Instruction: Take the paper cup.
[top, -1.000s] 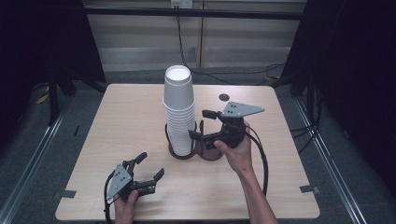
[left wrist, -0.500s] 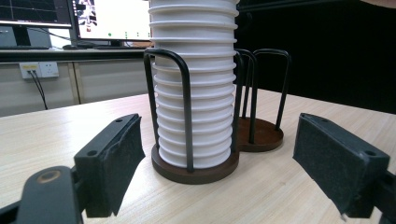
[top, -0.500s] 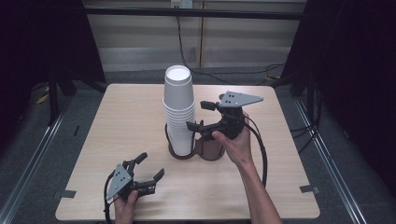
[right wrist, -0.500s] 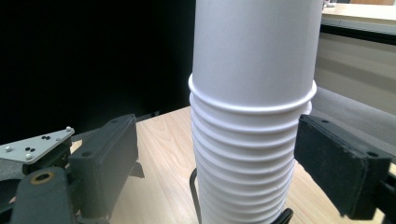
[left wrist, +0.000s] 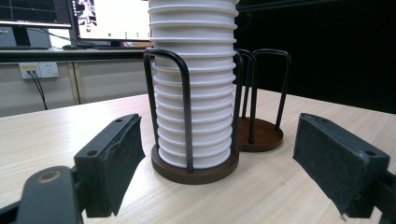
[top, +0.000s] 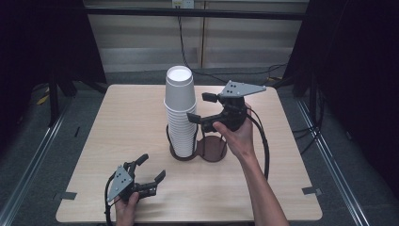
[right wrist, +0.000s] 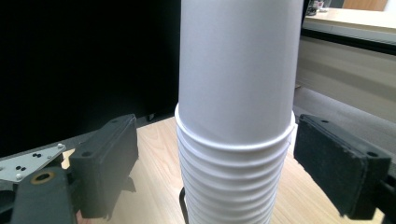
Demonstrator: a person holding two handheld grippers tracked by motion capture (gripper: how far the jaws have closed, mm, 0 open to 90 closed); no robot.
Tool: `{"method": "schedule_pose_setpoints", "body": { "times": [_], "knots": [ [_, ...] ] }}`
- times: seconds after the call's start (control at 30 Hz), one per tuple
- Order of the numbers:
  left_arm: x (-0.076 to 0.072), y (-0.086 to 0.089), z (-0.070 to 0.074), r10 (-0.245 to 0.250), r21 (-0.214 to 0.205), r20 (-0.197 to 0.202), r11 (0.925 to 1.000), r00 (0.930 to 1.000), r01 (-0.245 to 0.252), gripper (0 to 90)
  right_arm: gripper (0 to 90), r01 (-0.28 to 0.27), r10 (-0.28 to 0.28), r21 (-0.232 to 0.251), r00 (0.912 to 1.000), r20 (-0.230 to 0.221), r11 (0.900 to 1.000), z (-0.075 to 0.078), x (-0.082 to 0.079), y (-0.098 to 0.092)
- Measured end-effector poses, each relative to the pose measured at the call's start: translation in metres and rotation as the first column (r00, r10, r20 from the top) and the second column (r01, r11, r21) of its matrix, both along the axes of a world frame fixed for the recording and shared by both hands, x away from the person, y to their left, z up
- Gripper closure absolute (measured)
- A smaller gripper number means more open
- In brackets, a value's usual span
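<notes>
I am holding my right claw (top: 201, 107) raised at the right side of the stack of white cups (top: 180, 113), jaws spread wide and gripping nothing; in the right gripper view the upper cups (right wrist: 238, 93) are standing between the two pads without touching them. The stack is sitting upright in the left well of a dark wire holder (top: 197, 149) at the middle of the worktop (top: 122, 122). I am resting my left claw (top: 150, 170) near the front left edge, also wide open and empty, pointing toward the holder.
</notes>
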State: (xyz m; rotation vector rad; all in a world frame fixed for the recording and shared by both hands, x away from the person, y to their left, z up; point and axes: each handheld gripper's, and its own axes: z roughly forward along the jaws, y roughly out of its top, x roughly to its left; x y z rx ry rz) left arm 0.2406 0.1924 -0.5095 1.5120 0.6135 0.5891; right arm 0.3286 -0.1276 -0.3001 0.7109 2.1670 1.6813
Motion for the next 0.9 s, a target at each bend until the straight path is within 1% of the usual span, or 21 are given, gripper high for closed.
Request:
{"method": "schedule_pose_setpoints", "body": {
  "times": [0.17,0.3,0.57,0.63,0.73,0.77,0.8,0.87,0.9],
  "knots": [
    [0.0,0.0,0.0,-0.002,0.0,0.0,1.0,1.0,0.002,15.6,13.1,0.001,-0.001,-0.013,1.0,0.003,0.9999,0.007,0.005,0.003],
    [0.0,0.0,0.0,-0.002,-0.003,0.001,1.0,1.0,0.002,15.6,13.1,-0.009,0.009,-0.025,1.0,0.0,0.9997,0.012,0.009,0.006],
    [0.0,0.0,0.0,-0.003,-0.003,0.001,1.0,1.0,0.003,15.6,13.1,-0.011,0.012,-0.05,0.9999,0.011,0.9987,0.024,0.015,0.013],
    [0.0,0.0,0.0,-0.003,-0.003,0.001,1.0,1.0,0.003,15.6,13.1,-0.009,0.009,-0.063,0.9999,0.005,0.998,0.026,0.018,0.015],
    [0.0,0.001,0.0,-0.004,0.0,0.005,1.0,1.0,0.004,15.6,13.1,-0.013,0.013,-0.066,0.9999,-0.004,0.9977,0.029,0.022,0.017],
    [-0.001,0.0,0.0,-0.005,-0.017,-0.005,0.9998,1.0,0.005,15.6,13.1,-0.015,0.014,-0.063,0.9999,-0.007,0.9979,0.029,0.023,0.018],
    [0.0,0.0,0.0,-0.003,-0.006,0.003,1.0,1.0,0.003,15.6,13.0,-0.014,0.013,-0.06,0.9999,-0.007,0.9981,0.03,0.025,0.019],
    [0.0,0.0,0.0,-0.003,-0.005,0.003,1.0,1.0,0.003,15.5,12.9,-0.017,0.017,-0.064,0.9998,-0.01,0.9978,0.031,0.027,0.022],
    [-0.001,0.0,0.0,-0.005,-0.016,-0.005,0.9999,1.0,0.005,15.6,12.9,-0.02,0.019,-0.071,0.9997,-0.014,0.9972,0.032,0.029,0.024]
  ]
}}
